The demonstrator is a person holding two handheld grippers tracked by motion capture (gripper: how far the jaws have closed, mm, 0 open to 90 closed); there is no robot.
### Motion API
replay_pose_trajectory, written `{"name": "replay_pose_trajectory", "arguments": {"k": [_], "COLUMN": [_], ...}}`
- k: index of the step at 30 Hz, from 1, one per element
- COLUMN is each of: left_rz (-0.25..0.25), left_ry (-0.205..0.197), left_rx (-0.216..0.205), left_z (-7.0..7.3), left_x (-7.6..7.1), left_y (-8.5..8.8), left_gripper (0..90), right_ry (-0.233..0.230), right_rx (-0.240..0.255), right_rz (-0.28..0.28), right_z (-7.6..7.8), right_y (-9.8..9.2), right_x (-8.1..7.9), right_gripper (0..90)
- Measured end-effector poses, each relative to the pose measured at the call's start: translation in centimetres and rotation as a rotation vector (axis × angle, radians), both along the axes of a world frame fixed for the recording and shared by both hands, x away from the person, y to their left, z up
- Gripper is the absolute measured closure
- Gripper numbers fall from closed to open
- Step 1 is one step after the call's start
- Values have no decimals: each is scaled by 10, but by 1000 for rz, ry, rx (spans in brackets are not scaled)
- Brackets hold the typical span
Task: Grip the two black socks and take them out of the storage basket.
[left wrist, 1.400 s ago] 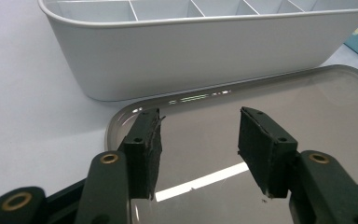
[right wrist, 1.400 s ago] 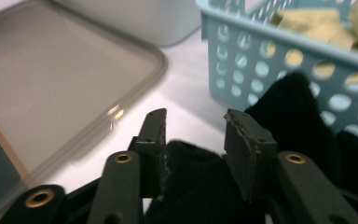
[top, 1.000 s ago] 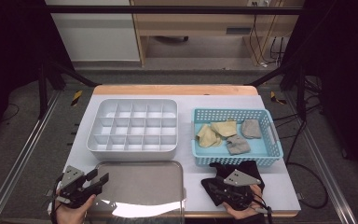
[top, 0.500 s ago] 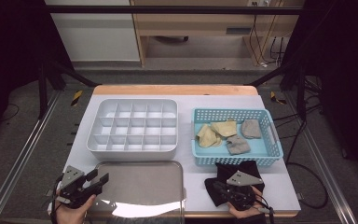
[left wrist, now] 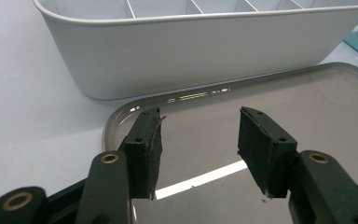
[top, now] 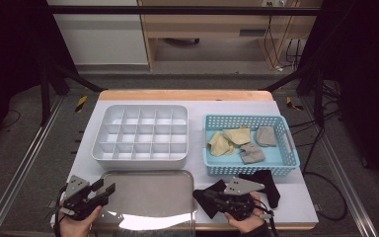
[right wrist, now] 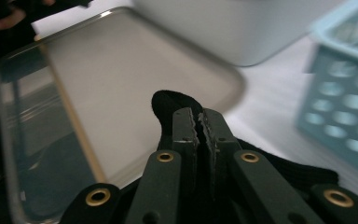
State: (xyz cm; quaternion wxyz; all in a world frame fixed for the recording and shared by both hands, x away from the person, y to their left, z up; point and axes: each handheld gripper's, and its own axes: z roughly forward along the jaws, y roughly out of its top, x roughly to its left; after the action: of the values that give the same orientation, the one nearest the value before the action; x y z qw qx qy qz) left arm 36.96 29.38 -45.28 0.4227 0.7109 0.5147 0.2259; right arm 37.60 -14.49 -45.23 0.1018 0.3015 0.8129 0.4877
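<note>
**A:** So what's seen, going left to right? At the near left corner the left gripper (top: 98, 191) is held in a hand, its tips pointed toward the metal tray (top: 148, 197). In the left gripper view the jaws are spread wide with nothing caught between them, just the shiny tray surface underneath.

**B:** Agreed. Past the tray's far edge, the white divided organizer (top: 140, 133) is parked, its near wall just beside the tray rim. Its compartments can't all be checked, but the ones that can be seen look bare.

**A:** Then the right gripper (top: 212, 198), low at the near edge, right of the tray. Its jaws have just been closing, and a black sock (top: 266, 183) is now pinched between them. In the right gripper view a dark fold of fabric is bunched up at the fingertips, right over the tray's near right corner.

**B:** From the high view the sock is spread under and around that gripper, one end sticking out toward the tray, the other trailing right, close to the near wall of the blue basket (top: 249, 169).

**A:** And the basket is set on the right, beside the organizer. Yellowish socks (top: 227, 140) and grey socks (top: 256, 145) are piled inside it, touching each other.
</note>
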Motion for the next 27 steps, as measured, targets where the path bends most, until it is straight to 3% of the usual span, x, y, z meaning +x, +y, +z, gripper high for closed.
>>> {"name": "replay_pose_trajectory", "arguments": {"k": [3,7,14,17,20,24,27], "left_rz": [-2,-15,-83,-128,-176,-248,-291], "left_ry": [-3,0,-9,-9,-1,7,19], "left_rx": [-2,-6,-13,14,43,76,80], "left_z": [0,3,20,31,44,54,53], "left_x": [0,0,-1,-2,-1,2,4], "left_y": [0,-4,-23,-39,-62,-92,-114], "left_gripper": [481,481,474,474,474,474,475], "right_ry": [37,72,27,10,1,25,43], "right_rx": [-23,-36,18,33,8,-45,-73], "right_rz": [26,20,-38,-83,-154,-227,-253], "right_z": [-9,-18,-2,5,6,-7,-18], "right_y": [8,8,-9,-22,-33,-44,-47], "right_x": [2,4,2,1,3,12,18], "right_gripper": [831,772,693,691,689,675,663]}}
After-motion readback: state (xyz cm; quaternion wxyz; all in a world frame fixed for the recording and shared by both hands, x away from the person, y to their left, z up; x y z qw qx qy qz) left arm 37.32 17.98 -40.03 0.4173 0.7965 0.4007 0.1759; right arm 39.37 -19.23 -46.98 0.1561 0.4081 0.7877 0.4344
